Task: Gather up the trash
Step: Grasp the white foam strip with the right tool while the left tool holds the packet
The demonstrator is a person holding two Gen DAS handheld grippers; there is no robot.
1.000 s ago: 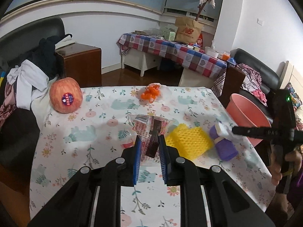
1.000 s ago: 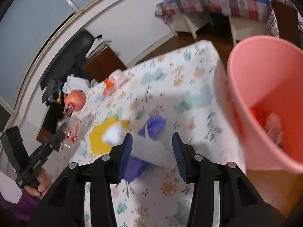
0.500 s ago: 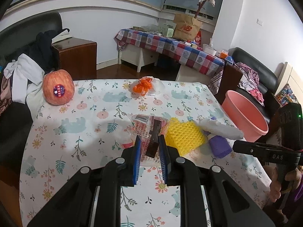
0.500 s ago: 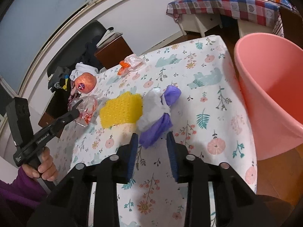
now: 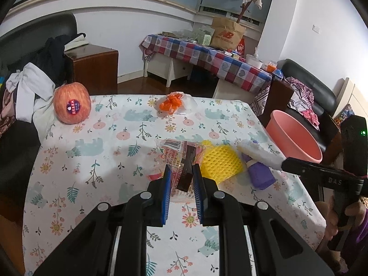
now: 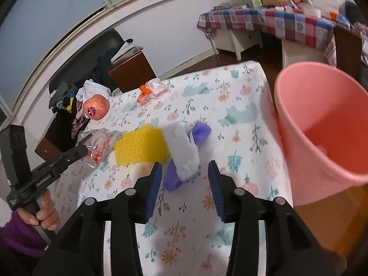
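My left gripper (image 5: 180, 179) is shut on a clear printed snack wrapper (image 5: 181, 158) above the flowered table; it also shows in the right wrist view (image 6: 96, 142). My right gripper (image 6: 184, 179) is open, with a white foam piece (image 6: 182, 149) between its jaws, over a purple wrapper (image 6: 197, 135). In the left wrist view the white foam piece (image 5: 260, 154) sticks out of the right gripper's tip above the purple wrapper (image 5: 260, 174). A yellow foam net (image 5: 220, 161) lies between the two grippers. A pink bin (image 6: 322, 124) stands off the table's right edge.
An apple (image 5: 71, 105) with a sticker sits at the table's far left corner. A clear bag with orange peel (image 5: 176, 103) lies at the far edge. A dark chair with clothes (image 5: 27, 87) stands left of the table. A checked side table (image 5: 207, 55) is behind.
My right gripper's jaws have opened wider around the white foam piece, and it has swung toward the pink bin. My left gripper keeps its hold on the wrapper and has barely moved.
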